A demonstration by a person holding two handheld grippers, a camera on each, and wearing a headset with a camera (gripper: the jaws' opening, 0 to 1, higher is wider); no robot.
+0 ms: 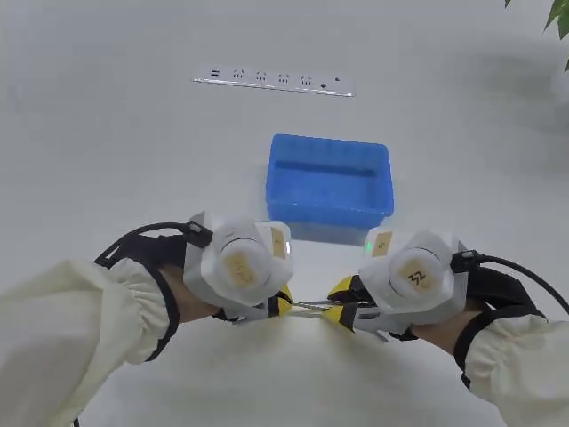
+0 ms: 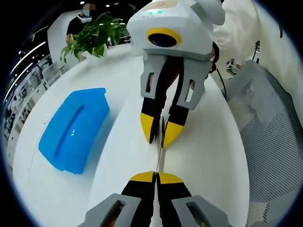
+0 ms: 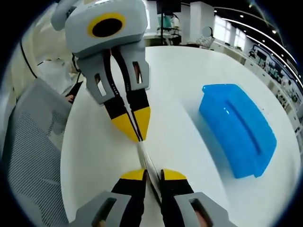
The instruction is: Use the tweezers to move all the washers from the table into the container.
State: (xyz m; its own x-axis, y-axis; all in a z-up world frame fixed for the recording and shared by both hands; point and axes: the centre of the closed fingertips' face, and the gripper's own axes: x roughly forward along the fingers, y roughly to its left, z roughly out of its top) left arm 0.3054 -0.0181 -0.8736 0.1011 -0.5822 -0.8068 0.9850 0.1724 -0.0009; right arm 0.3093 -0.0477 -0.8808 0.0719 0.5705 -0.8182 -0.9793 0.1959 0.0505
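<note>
Blue plastic made up the container (image 1: 329,209), which in the head view stood on the white counter (image 1: 107,133) just beyond the two hand-held grippers. The left hand-held gripper (image 1: 284,304) and the right hand-held gripper (image 1: 341,302) faced each other tip to tip, low over the counter. The thin metal tweezers (image 1: 310,307) bridged the short gap between them. A power strip (image 1: 273,80) lay well beyond the container. In the left gripper view, the left hand-held gripper's yellow-tipped jaws were pressed together on one end of the tweezers. The tweezers ran straight ahead into the right hand-held gripper's jaws, which pinched the other end. The container sat off to the left of both, apart from them, and a leafy plant (image 2: 92,40) stood farther off beyond it. In the right gripper view, the right hand-held gripper's jaws held the tweezers in the narrow slot between their tips. The left hand-held gripper came in from above with its jaws closed on the far end. The container lay to the right of both, well clear of the tweezers.
</note>
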